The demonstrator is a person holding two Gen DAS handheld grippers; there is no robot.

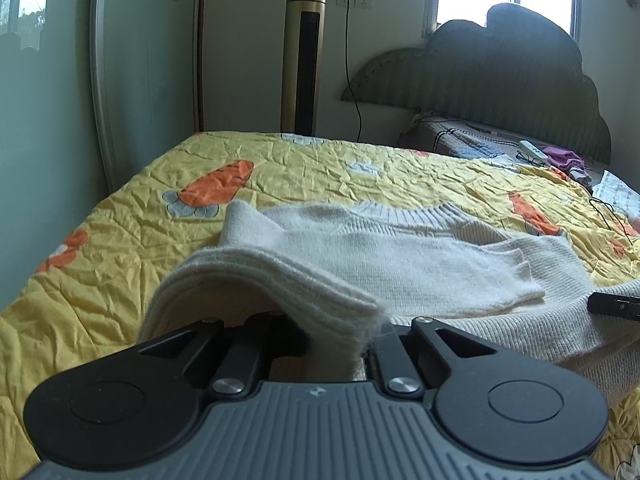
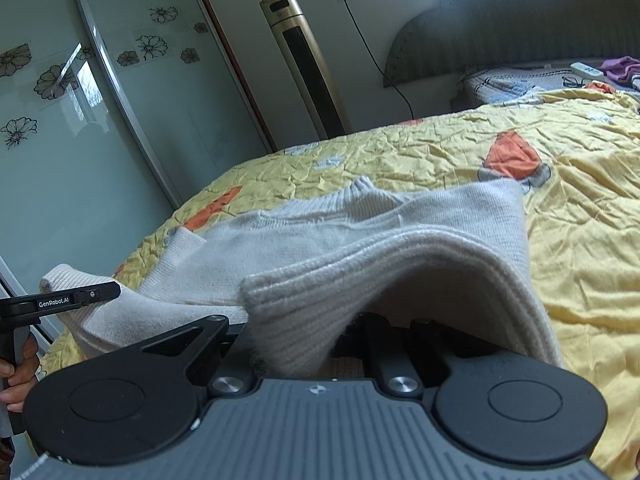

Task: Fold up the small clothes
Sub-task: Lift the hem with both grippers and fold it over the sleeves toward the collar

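Nearest in the left wrist view, the left gripper (image 1: 320, 336) is clamped on the ribbed hem of a cream knitted wool sweater (image 1: 400, 264), which humps up over its black fingers; in the right wrist view the right gripper (image 2: 356, 336) likewise pinches a thick ribbed fold of the same hem, the cloth draped over and hiding its fingertips; the sweater lies on a crumpled yellow quilt with orange carrot print (image 1: 320, 168), its sleeves folded across the body and its collar toward the far side; beyond, on the bed by the dark green scalloped headboard (image 1: 500, 68), lie a white remote (image 1: 533, 149) and a purple cloth (image 1: 564, 159); a gold tower fan (image 1: 304, 52) stands against the wall, beside a flowered glass wardrobe door (image 2: 80, 100)
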